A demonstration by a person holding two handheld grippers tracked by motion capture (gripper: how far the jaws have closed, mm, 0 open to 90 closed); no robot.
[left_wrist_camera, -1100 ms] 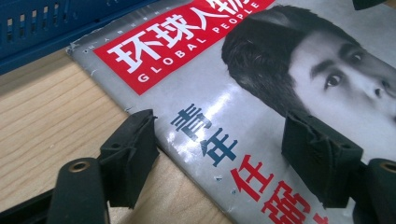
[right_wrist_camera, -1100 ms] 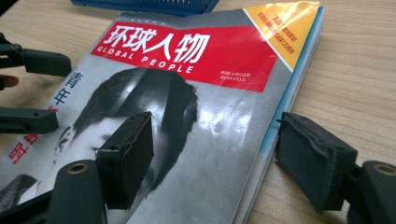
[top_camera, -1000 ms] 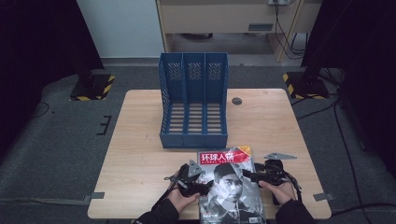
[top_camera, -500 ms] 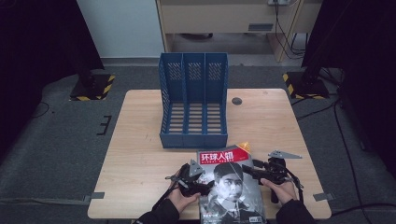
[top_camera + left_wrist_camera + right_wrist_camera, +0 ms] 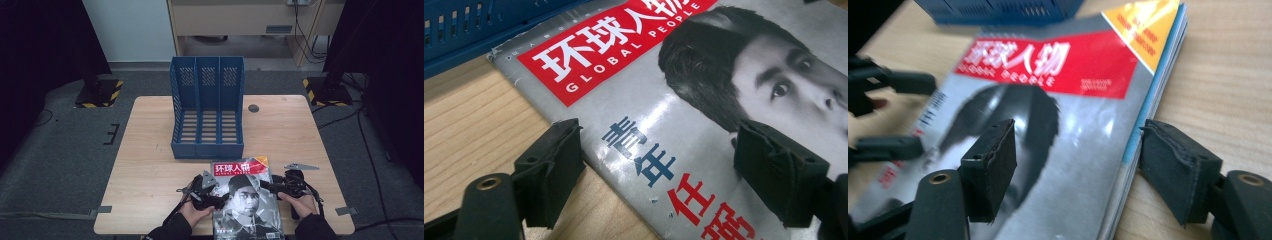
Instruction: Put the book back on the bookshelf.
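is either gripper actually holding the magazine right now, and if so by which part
Neither. The left gripper straddles the magazine at its left edge, the right gripper its right edge, jaws apart.

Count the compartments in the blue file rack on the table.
3. The blue file rack stands at the far middle of the table, its slots side by side: left, middle and right. All look empty; none seems hidden.
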